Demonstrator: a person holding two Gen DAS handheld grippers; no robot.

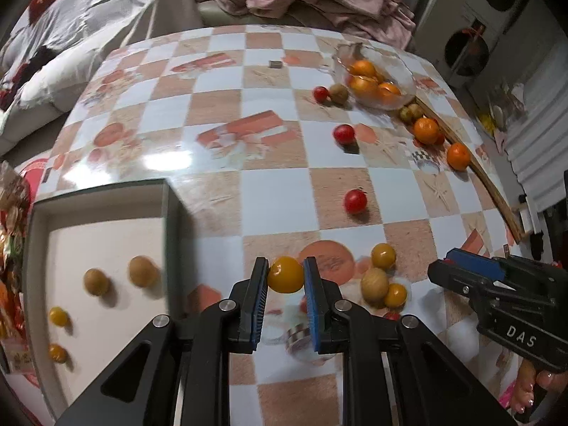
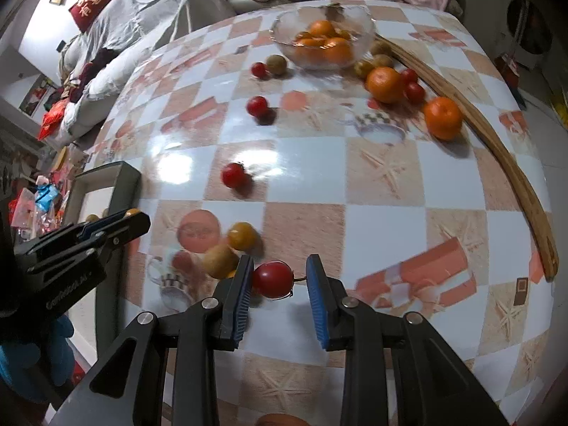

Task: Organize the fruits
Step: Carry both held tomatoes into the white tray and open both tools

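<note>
Holding a yellow tomato (image 1: 285,274) clamped in my left tongs (image 1: 285,285) beside the tray (image 1: 170,213), I worry my right tongs (image 2: 280,284), jaws apart around a red tomato (image 2: 272,279) on the counter (image 2: 390,184), could nudge it rolling.

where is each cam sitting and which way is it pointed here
Left wrist: on the left gripper, looking forward over the table; its fingers clamp a yellow tomato, box at left, right gripper at right.
Right wrist: on the right gripper, facing the same way; its open fingers straddle a red tomato, left gripper at left.
Shared: the glass bowl of oranges.
</note>
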